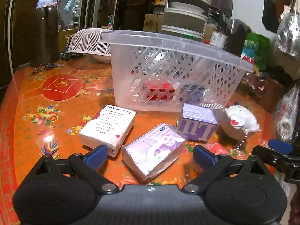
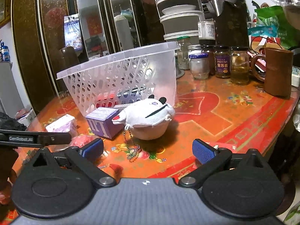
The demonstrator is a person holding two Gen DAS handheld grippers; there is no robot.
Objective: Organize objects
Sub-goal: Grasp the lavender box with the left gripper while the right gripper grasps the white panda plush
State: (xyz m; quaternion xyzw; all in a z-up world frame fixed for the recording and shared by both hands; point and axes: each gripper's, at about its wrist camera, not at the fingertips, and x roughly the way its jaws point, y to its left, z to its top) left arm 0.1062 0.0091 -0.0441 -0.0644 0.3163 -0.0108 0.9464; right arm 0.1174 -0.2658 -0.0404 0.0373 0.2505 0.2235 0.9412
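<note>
Left wrist view: the left gripper [image 1: 150, 154] hangs low over the surface [image 1: 61, 123] with its jaws apart and nothing clamped; a purple tissue pack [image 1: 153, 151] lies between them, untouched. A white tissue pack [image 1: 107, 126] sits just left of it, a purple box [image 1: 196, 122] and a plush toy [image 1: 238, 121] to the right, and the basket [image 1: 168, 71] beyond. The near pack looks light, soft and film-slick, so I would pinch its long sides at the middle.

Right wrist view: the right gripper [image 2: 148, 151] is also apart and empty, near the plush toy [image 2: 148, 117] and its bead chain [image 2: 133, 150]. The toy is light and squashy; hold its body, not the chain. The basket [image 2: 120, 75] stands behind, jars [image 2: 221, 61] far right.
</note>
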